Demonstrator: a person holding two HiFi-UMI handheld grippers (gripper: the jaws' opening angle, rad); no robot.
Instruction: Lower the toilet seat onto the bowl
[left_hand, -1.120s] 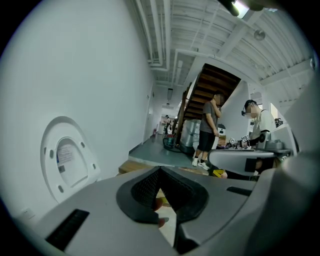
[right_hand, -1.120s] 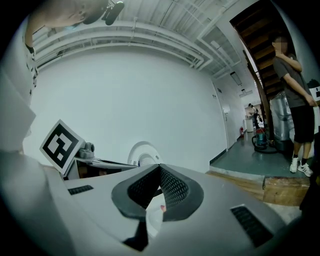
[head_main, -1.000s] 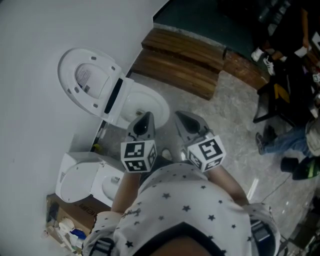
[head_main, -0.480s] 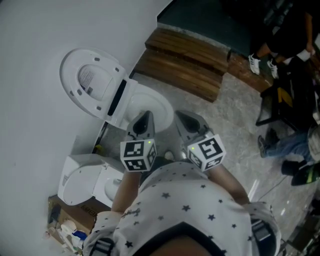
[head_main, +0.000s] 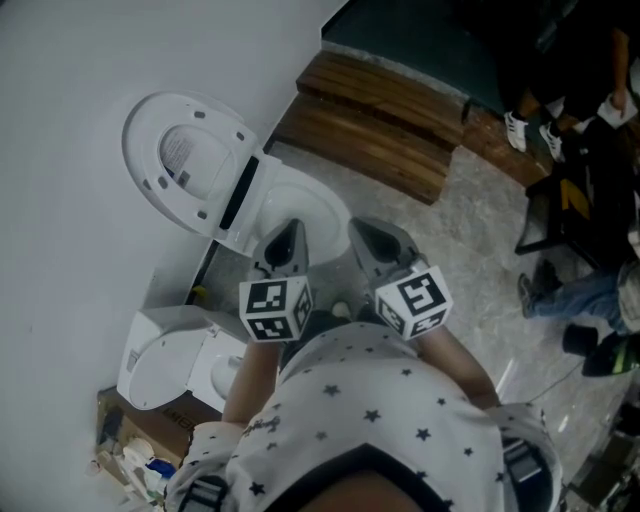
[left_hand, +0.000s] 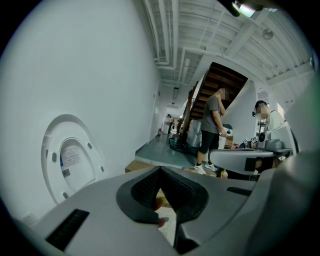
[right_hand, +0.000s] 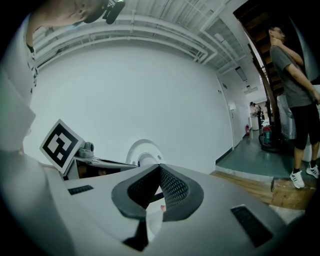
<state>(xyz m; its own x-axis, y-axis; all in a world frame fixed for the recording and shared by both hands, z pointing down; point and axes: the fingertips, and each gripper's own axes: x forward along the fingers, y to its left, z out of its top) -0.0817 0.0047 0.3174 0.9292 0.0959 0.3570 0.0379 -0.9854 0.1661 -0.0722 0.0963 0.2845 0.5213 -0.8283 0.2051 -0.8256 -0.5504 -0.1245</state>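
Leaning upright on the wall behind the bowl, the white oval toilet seat shows its underside; left tongs and right tongs, both closed and empty, point toward it.

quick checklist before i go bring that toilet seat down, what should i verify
1. Toilet seat up against the wall, ready to lower: ok.
2. Left tongs shut, nothing between them: ok.
3. Right tongs shut, nothing between them: ok.
4. Tongs in contact with the seat: not ok, both hang over the bowl, short of the seat.
5. Bowl rim free of things: cannot tell, the tongs hide part of it.
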